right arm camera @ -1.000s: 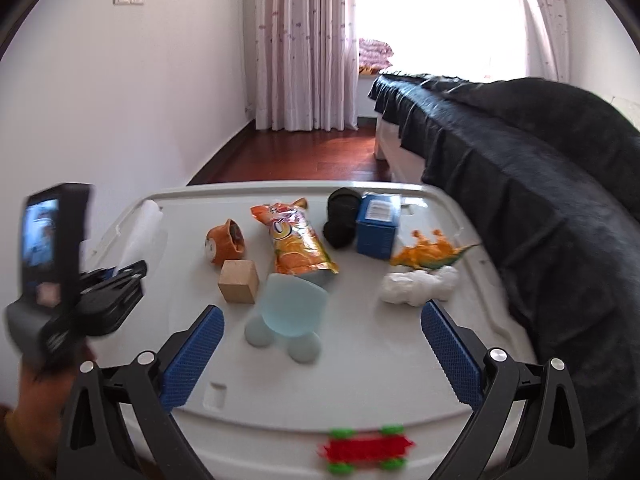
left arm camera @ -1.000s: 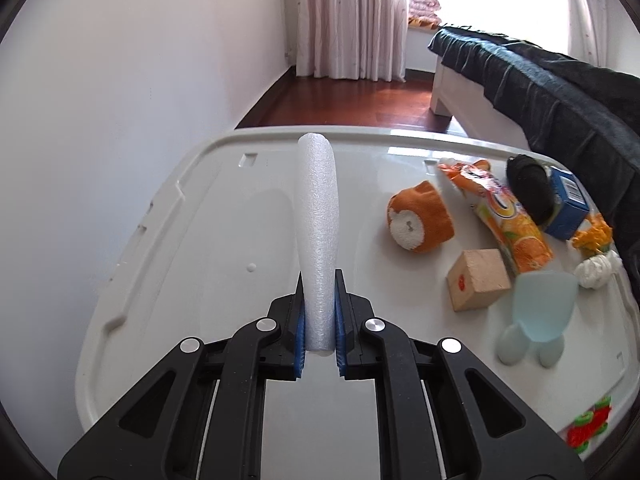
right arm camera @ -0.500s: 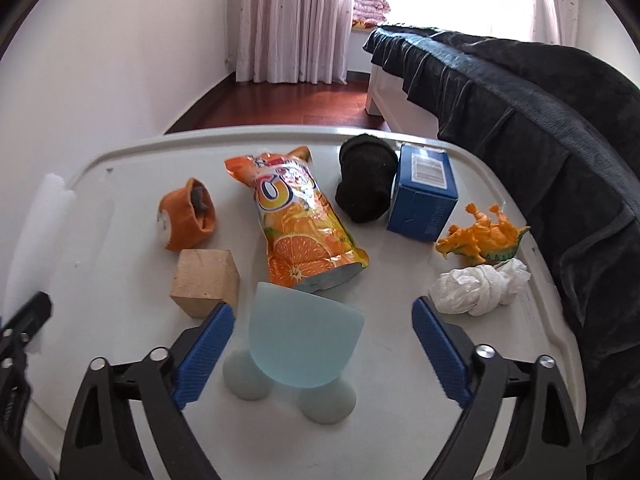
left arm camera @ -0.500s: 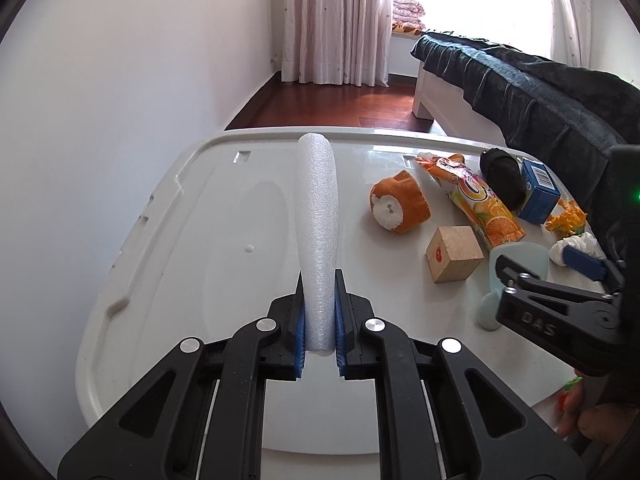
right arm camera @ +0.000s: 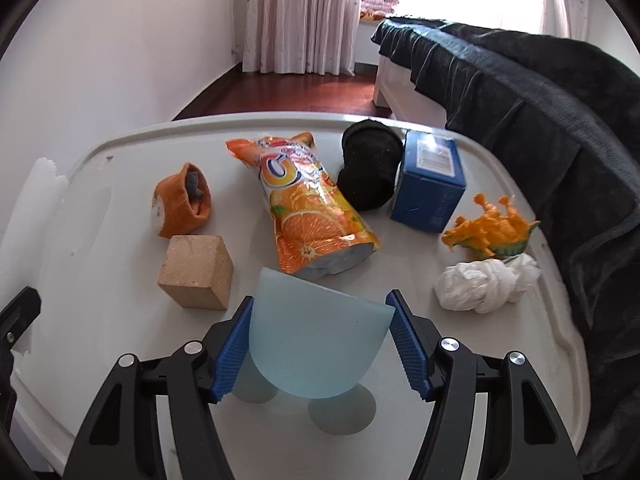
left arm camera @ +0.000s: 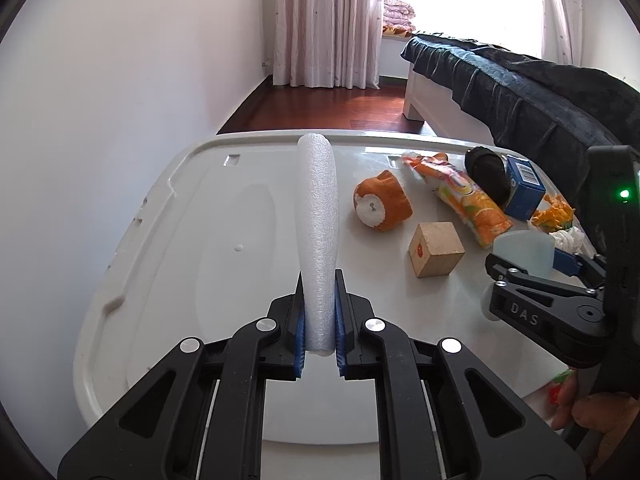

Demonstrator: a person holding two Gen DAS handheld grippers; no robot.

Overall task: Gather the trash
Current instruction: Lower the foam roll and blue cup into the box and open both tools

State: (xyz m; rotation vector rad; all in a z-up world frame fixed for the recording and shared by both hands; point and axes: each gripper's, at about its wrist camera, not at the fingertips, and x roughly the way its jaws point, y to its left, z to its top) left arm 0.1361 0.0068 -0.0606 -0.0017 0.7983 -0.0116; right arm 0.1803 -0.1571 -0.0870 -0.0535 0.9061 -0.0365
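Note:
My left gripper (left arm camera: 319, 320) is shut on a white foam tube (left arm camera: 317, 216) that points forward over the left side of the white lid (left arm camera: 168, 240). My right gripper (right arm camera: 320, 344) has its blue pads on both sides of a pale blue plastic piece (right arm camera: 316, 340) with two round feet; the pads touch or nearly touch its edges. Beyond it lie an orange snack bag (right arm camera: 308, 208) and a crumpled white tissue (right arm camera: 484, 284). The right gripper also shows in the left wrist view (left arm camera: 552, 264).
On the lid are a wooden cube (right arm camera: 196, 272), an orange plush toy (right arm camera: 180, 200), a black cloth bundle (right arm camera: 368, 164), a blue box (right arm camera: 430, 184) and an orange toy dinosaur (right arm camera: 488, 228). A dark-covered bed (right arm camera: 540, 92) runs along the right. A white wall (left arm camera: 100, 100) is at the left.
My right gripper has moved forward over the lid and closed in around the pale blue piece. The left gripper has drawn back slightly, still holding the foam tube.

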